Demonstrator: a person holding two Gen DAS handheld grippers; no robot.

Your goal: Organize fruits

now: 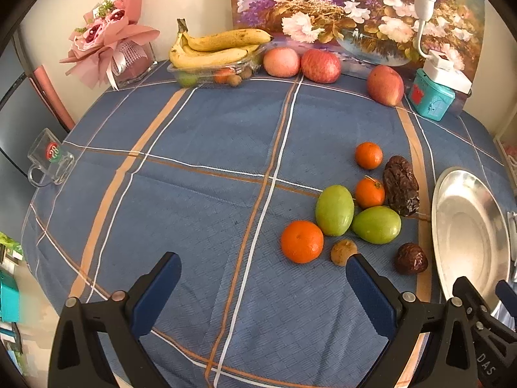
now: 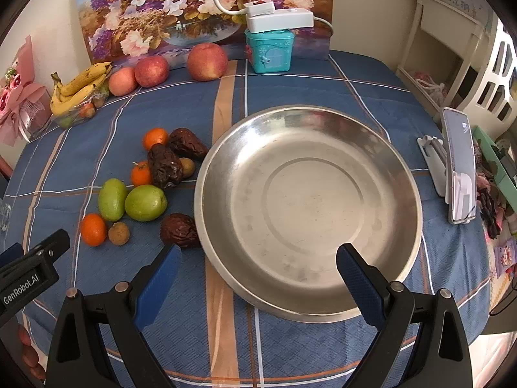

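Loose fruit lies on the blue checked tablecloth: three oranges (image 1: 301, 241), two green fruits (image 1: 334, 210), dark dried dates (image 1: 400, 185) and a small brown longan (image 1: 343, 252). The same pile shows in the right wrist view (image 2: 145, 202), left of an empty steel plate (image 2: 400, 174). The plate also shows in the left wrist view (image 1: 452, 190). My left gripper (image 1: 263, 273) is open and empty, low over the cloth just left of the pile. My right gripper (image 2: 258, 260) is open and empty over the plate's near rim.
At the back stand a tray of bananas (image 1: 213, 48), three apples (image 1: 320, 64), a teal tin (image 1: 429, 97), a flower painting (image 1: 355, 9) and a pink bouquet (image 1: 110, 38). A glass mug (image 1: 51, 161) sits at the left edge. A phone on a stand (image 2: 458, 161) is right.
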